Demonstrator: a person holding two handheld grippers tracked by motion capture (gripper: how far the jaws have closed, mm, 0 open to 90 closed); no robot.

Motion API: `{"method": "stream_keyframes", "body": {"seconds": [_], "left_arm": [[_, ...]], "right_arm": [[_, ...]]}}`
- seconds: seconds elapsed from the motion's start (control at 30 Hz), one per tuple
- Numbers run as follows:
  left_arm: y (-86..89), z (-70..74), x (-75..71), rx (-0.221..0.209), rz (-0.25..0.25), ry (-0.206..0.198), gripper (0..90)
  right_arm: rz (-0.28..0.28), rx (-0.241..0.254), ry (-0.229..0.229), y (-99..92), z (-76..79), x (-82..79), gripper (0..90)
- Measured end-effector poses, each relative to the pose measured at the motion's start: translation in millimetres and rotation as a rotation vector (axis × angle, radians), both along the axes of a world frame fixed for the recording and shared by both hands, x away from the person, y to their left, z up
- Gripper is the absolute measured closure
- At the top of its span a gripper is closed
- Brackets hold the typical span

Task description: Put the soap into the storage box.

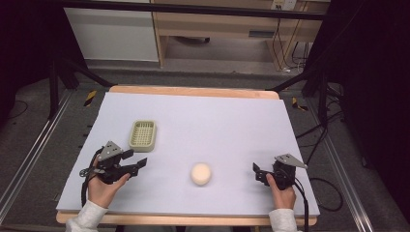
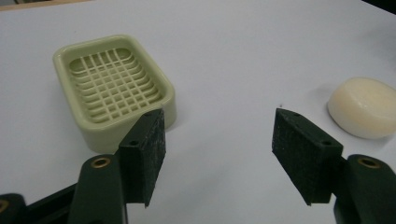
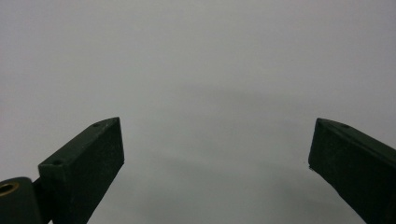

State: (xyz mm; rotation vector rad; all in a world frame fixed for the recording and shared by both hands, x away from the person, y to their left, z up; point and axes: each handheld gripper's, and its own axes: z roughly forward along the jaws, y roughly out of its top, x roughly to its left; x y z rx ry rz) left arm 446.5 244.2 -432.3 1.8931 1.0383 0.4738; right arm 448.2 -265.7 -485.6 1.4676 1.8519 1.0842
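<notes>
The left gripper [image 2: 218,144], jaws apart and empty, has the round cream soap bar [image 2: 365,107] lying ahead and off its right jaw, the pale green slotted plastic soap dish [image 2: 114,88] ahead-left, both resting on the white surface [image 2: 233,56].

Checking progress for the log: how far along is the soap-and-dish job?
Nothing looks done: the round cream soap bar lies on the pale mat, apart from the empty pale green slotted soap dish. In hand: the left gripper hangs open near the dish, nothing between its jaws. The right gripper is open over bare mat. Likely left: grasping the soap and placing it in the dish.
</notes>
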Motion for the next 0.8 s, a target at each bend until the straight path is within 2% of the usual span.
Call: {"method": "stream_keyframes", "body": {"seconds": [0.13, 0.5, 0.8], "left_arm": [[-7.5, 1.6, 0.8, 0.014, -0.022, -0.001, 33.8], [-25.8, 5.4, 4.1, 0.021, -0.061, -0.009, 32.5], [-39.8, 7.4, 6.7, 0.025, -0.088, -0.012, 28.1]], "right_arm": [[0.001, -0.006, 0.001, 0.5, -0.3, 0.4, 3.8], [0.005, -0.006, 0.002, 0.6, -0.3, 0.5, 3.9], [0.006, -0.004, 0.002, 0.5, -0.2, 0.4, 3.9]]}}
